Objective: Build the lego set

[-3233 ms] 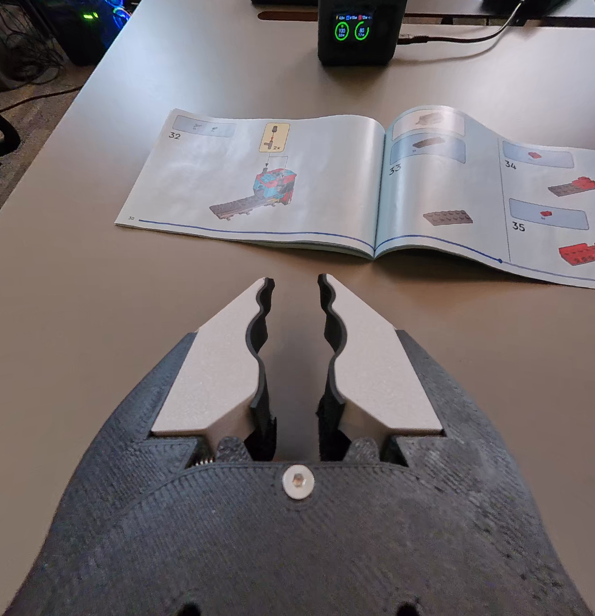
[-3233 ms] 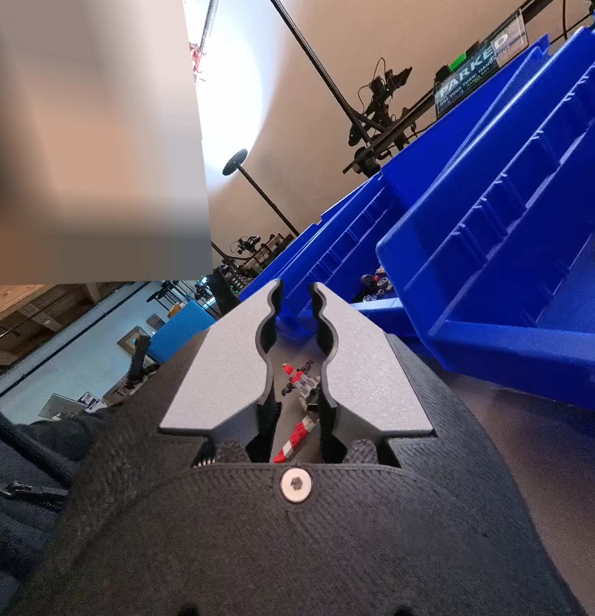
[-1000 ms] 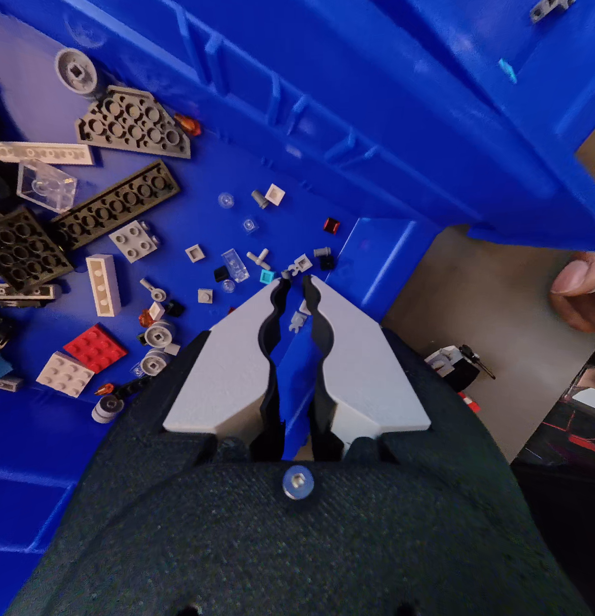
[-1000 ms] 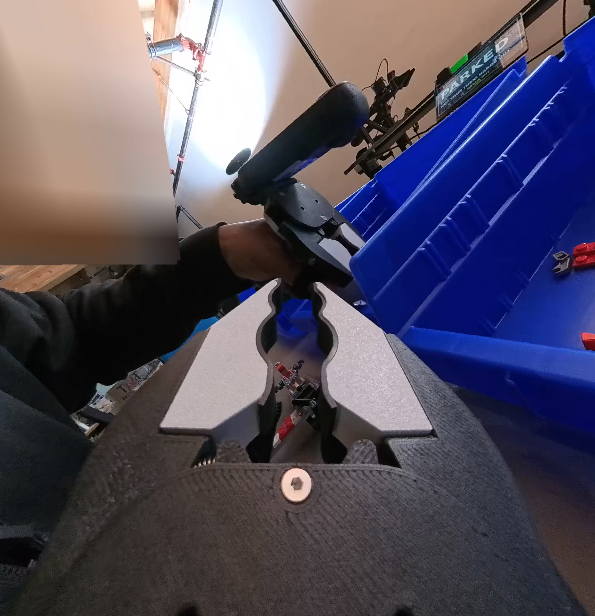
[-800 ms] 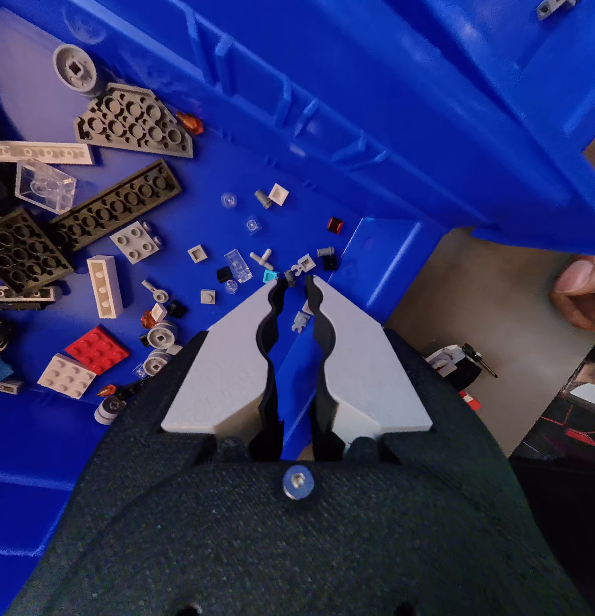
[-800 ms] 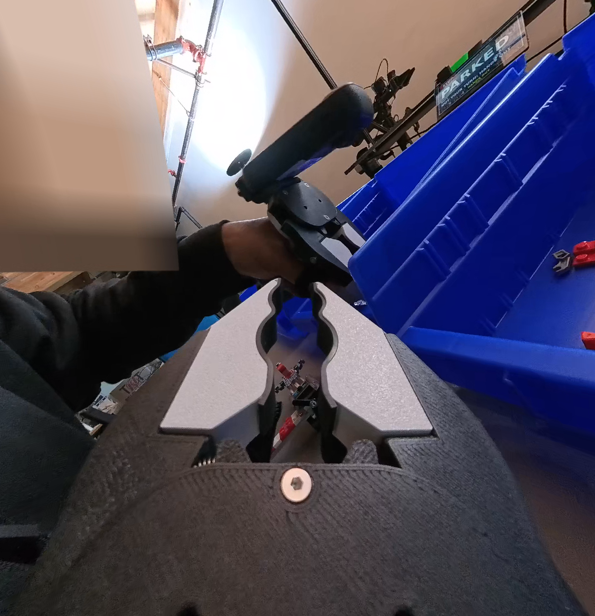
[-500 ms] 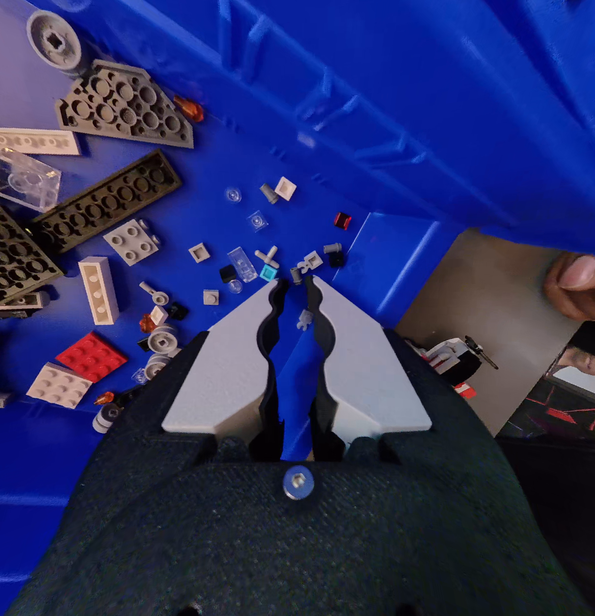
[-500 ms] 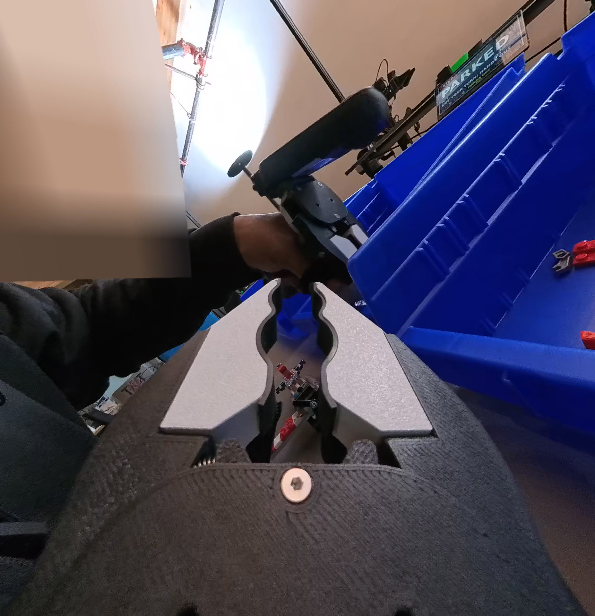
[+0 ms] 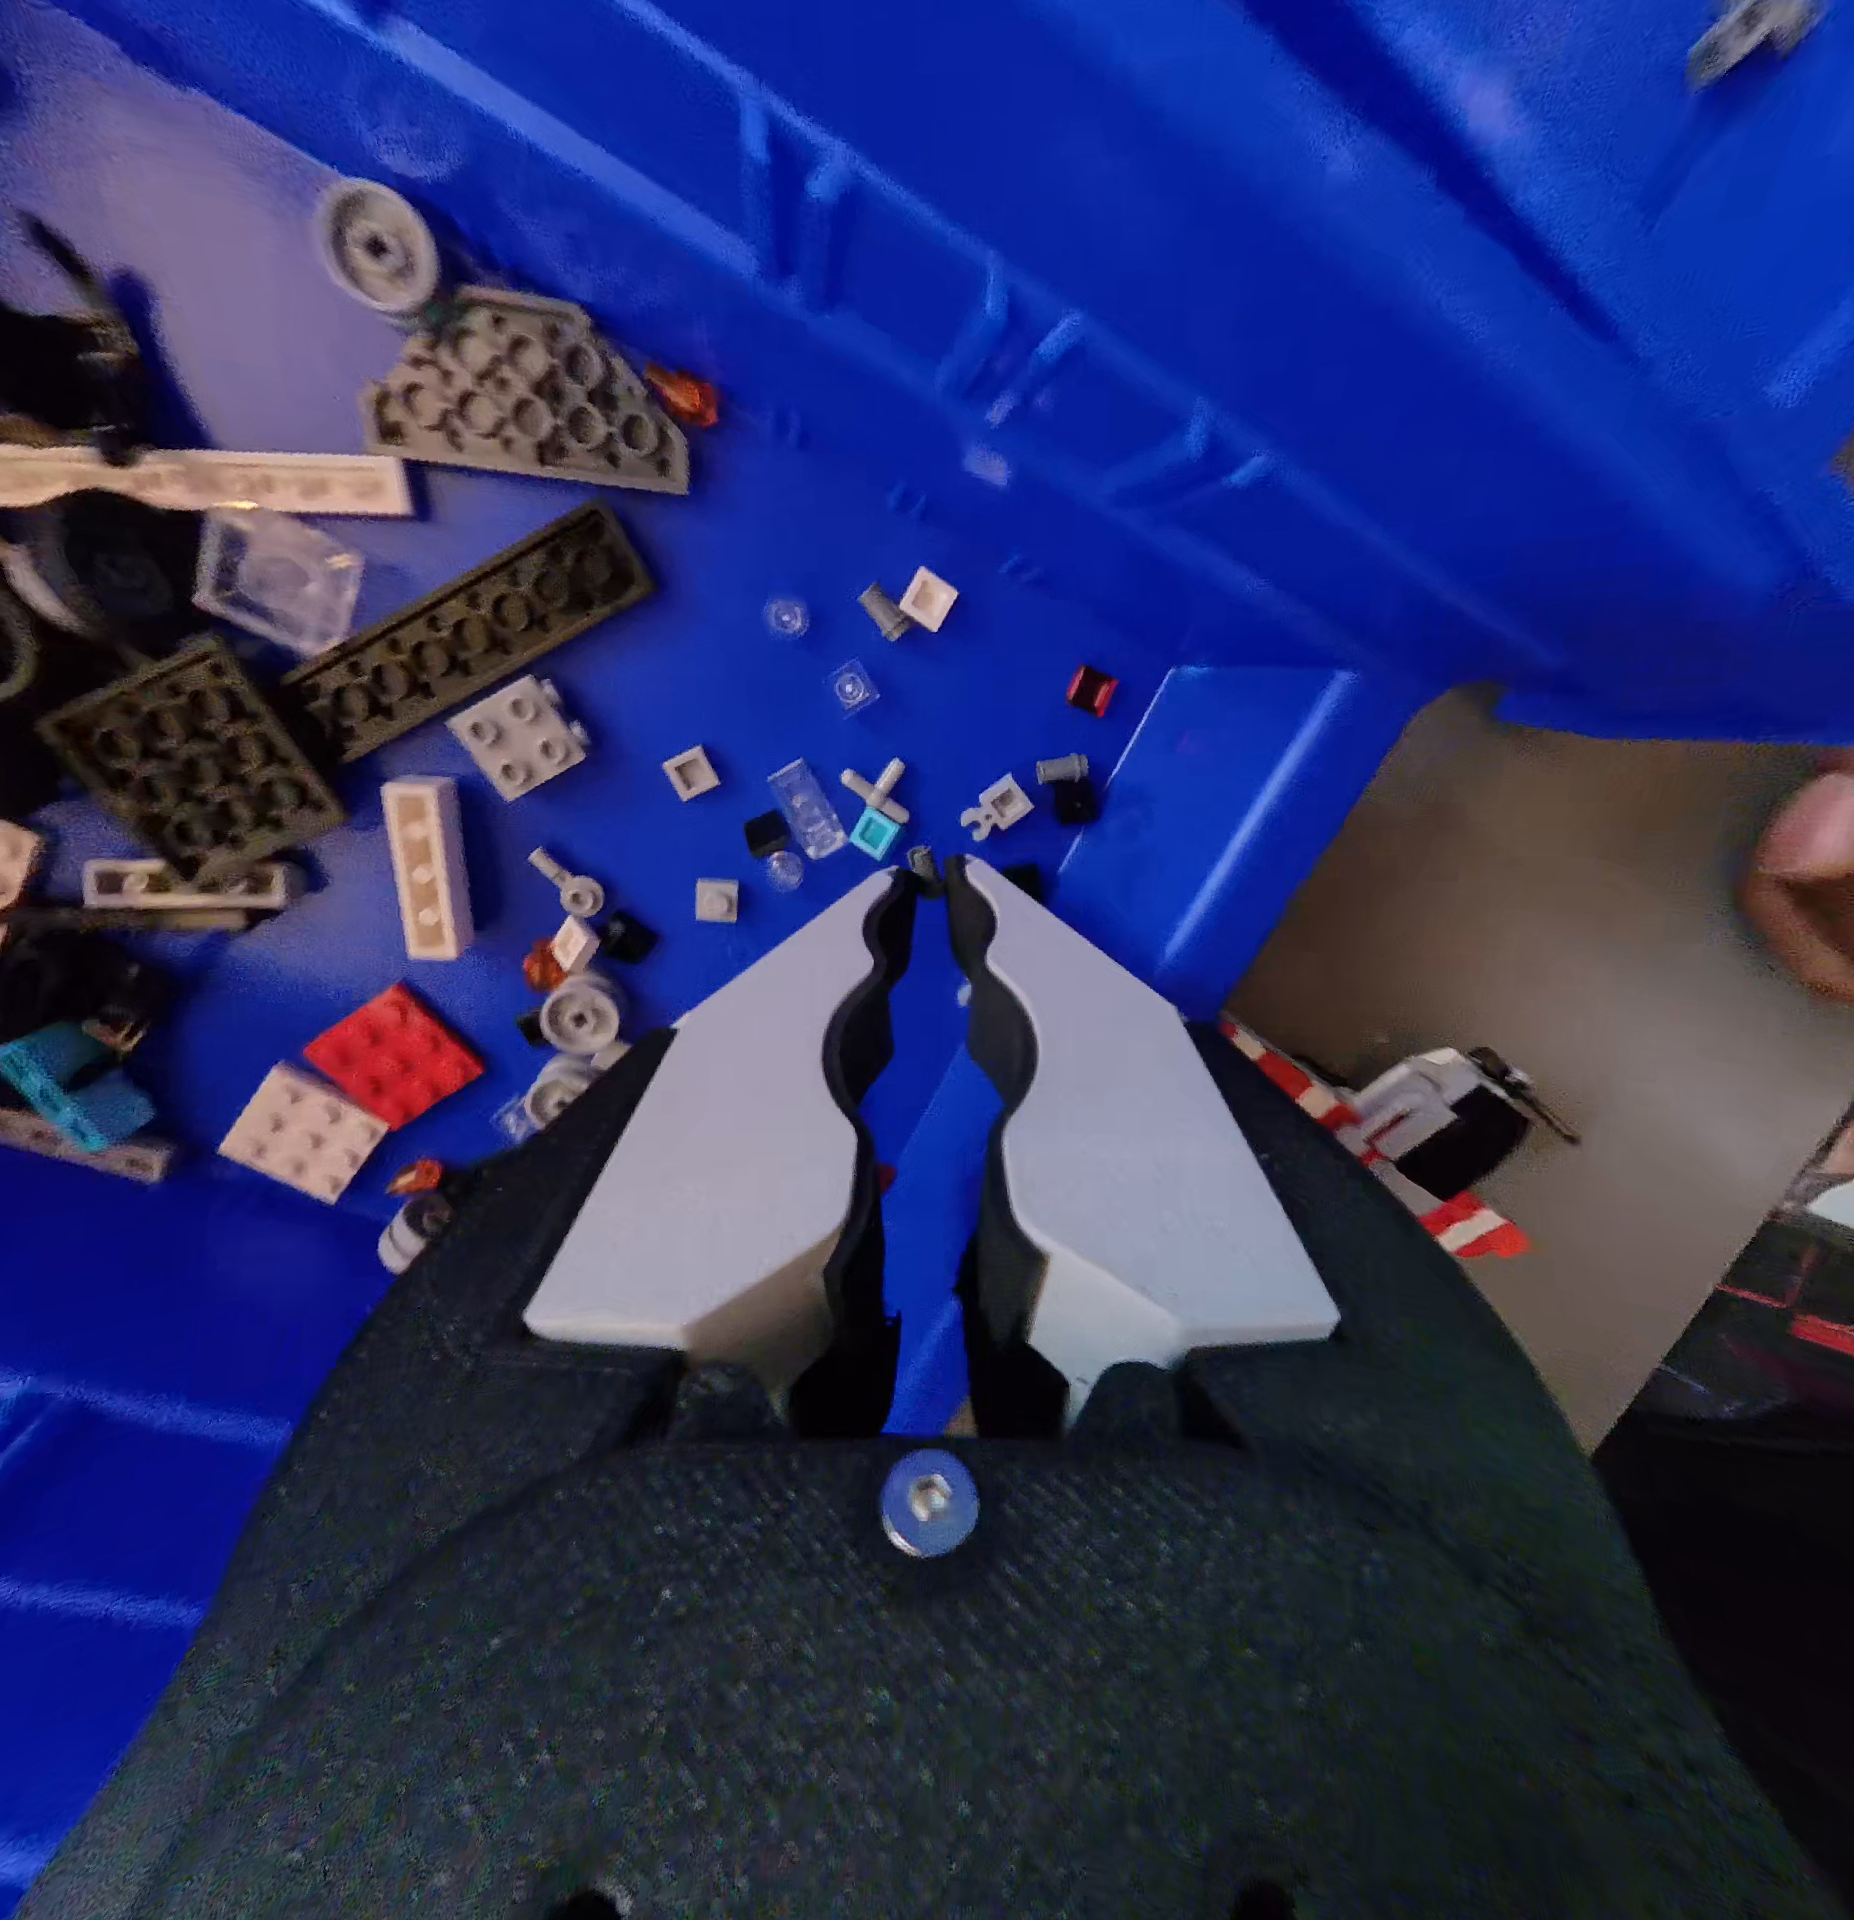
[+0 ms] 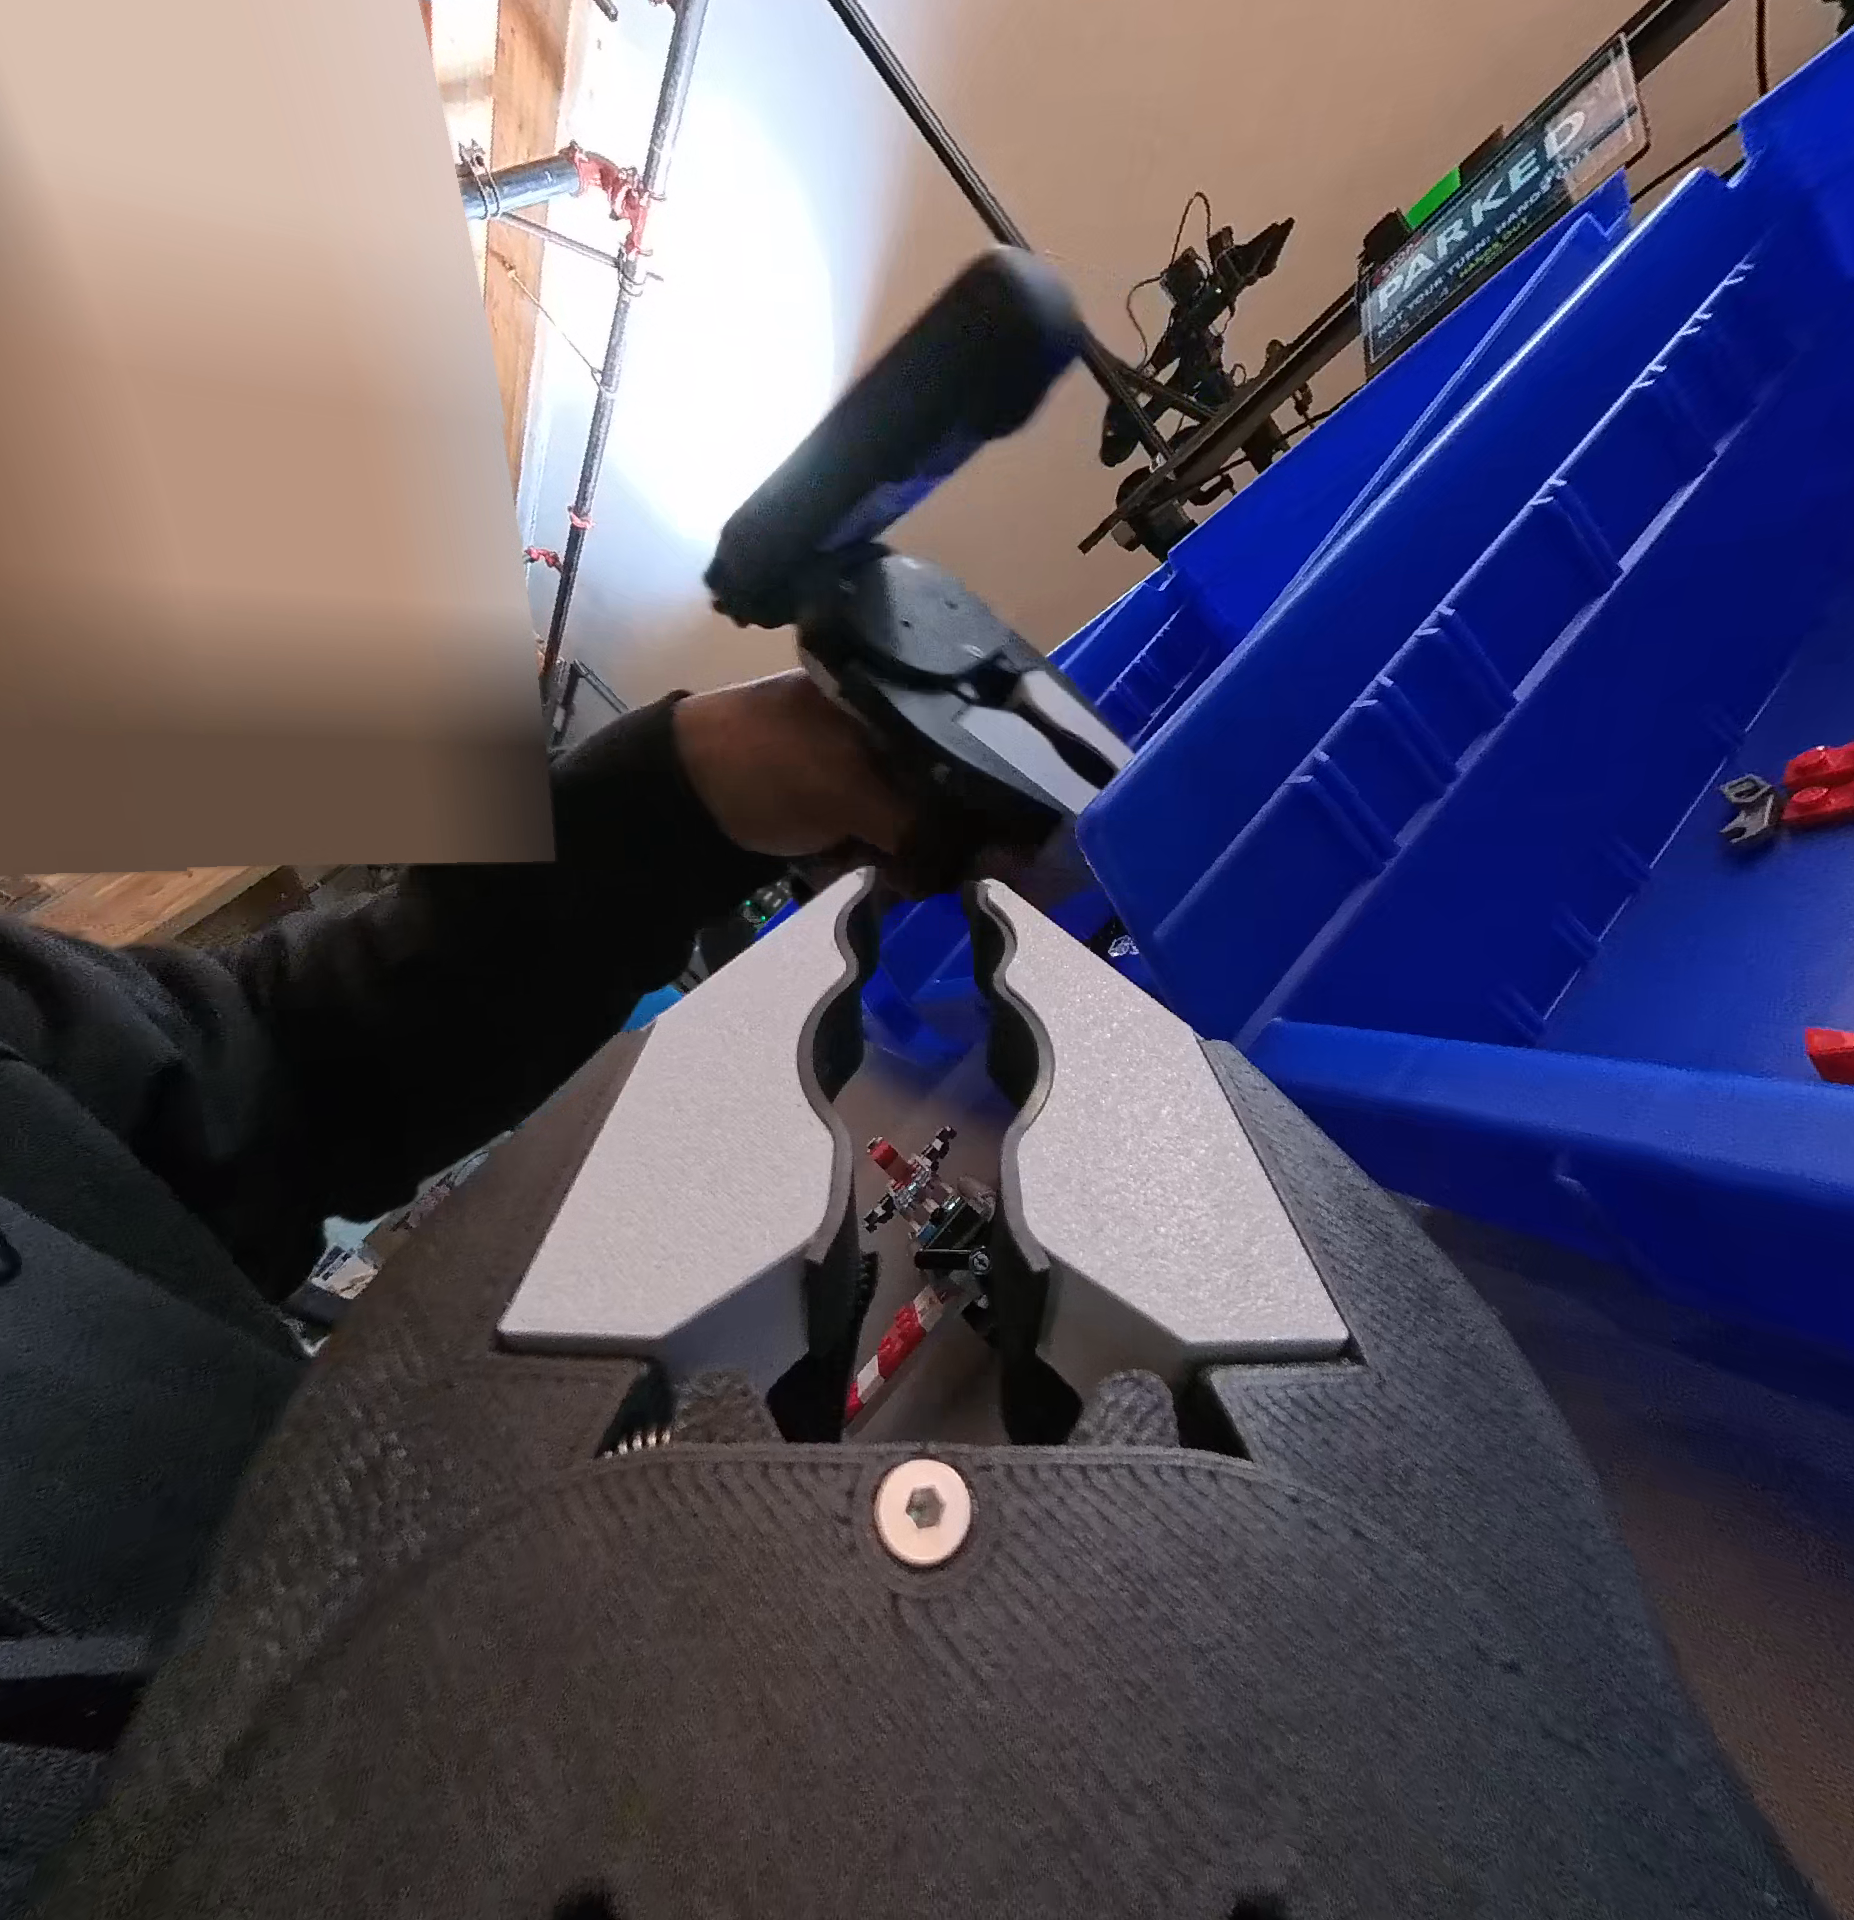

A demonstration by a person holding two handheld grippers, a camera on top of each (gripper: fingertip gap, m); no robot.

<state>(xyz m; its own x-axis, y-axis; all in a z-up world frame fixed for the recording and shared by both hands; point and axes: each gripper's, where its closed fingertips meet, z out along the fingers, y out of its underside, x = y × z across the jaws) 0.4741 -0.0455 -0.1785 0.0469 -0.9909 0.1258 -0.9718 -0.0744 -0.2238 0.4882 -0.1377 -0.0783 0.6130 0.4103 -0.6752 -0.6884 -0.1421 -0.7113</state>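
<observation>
My left gripper (image 9: 929, 878) reaches down into a blue bin (image 9: 1229, 790) of loose Lego pieces. Its jaws are almost closed, with a small grey piece (image 9: 921, 859) pinched at the tips. A teal tile (image 9: 876, 834) and a grey clip piece (image 9: 996, 805) lie just beyond it. A small partly built model (image 9: 1422, 1112) with red-and-white striped parts stands on the table to the right of the bin. My right gripper (image 10: 918, 899) is open and empty, low over the table, and the model (image 10: 923, 1216) shows through its gap. The left gripper (image 10: 964, 717) also shows there, held by a hand in a black sleeve.
The bin floor holds black plates (image 9: 466, 634), a grey wedge plate (image 9: 518, 400), a red plate (image 9: 393, 1055) and several small bits. A second blue bin (image 10: 1525, 1132) holds red pieces (image 10: 1837, 774). A person's fingers (image 9: 1827, 904) rest at the right edge.
My left gripper went from the open instruction booklet into the bin, pushed forward and narrowed its jaws onto the small grey piece. My right gripper has barely moved.
</observation>
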